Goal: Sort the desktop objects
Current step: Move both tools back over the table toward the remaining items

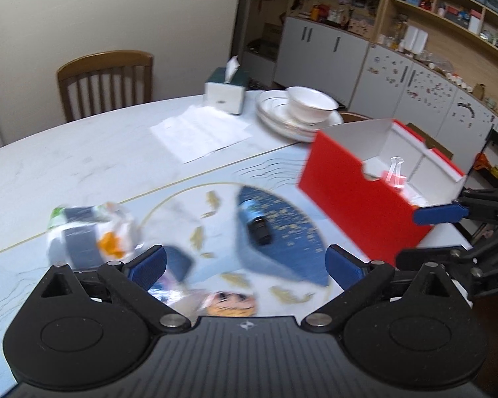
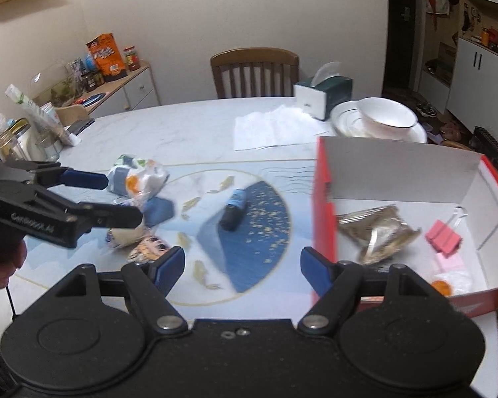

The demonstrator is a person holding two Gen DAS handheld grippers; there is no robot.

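Note:
A small blue bottle with a black cap (image 1: pixel 255 220) (image 2: pixel 234 209) lies on the blue patterned mat (image 1: pixel 282 248) (image 2: pixel 259 232). A white snack packet with orange print (image 1: pixel 89 232) (image 2: pixel 136 177), a dark blue item (image 2: pixel 159 210) and a cartoon-face sticker (image 1: pixel 230 303) (image 2: pixel 147 247) lie at the mat's left. A red box (image 1: pixel 365 199) (image 2: pixel 325 212) holds a silver pouch (image 2: pixel 378 232) and a pink binder clip (image 2: pixel 443 237) (image 1: pixel 393 174). My left gripper (image 1: pixel 245 265) (image 2: pixel 116 195) is open and empty above the packets. My right gripper (image 2: pixel 242 265) (image 1: pixel 425 232) is open and empty by the box's near-left corner.
A tissue box (image 1: pixel 225 91) (image 2: pixel 322 94), white papers (image 1: pixel 199 131) and stacked plates with a bowl (image 1: pixel 302 112) (image 2: pixel 381 121) stand at the table's far side. A wooden chair (image 1: pixel 106 83) (image 2: pixel 254 71) is behind it. Jars and packages (image 2: pixel 26 132) crowd the left edge.

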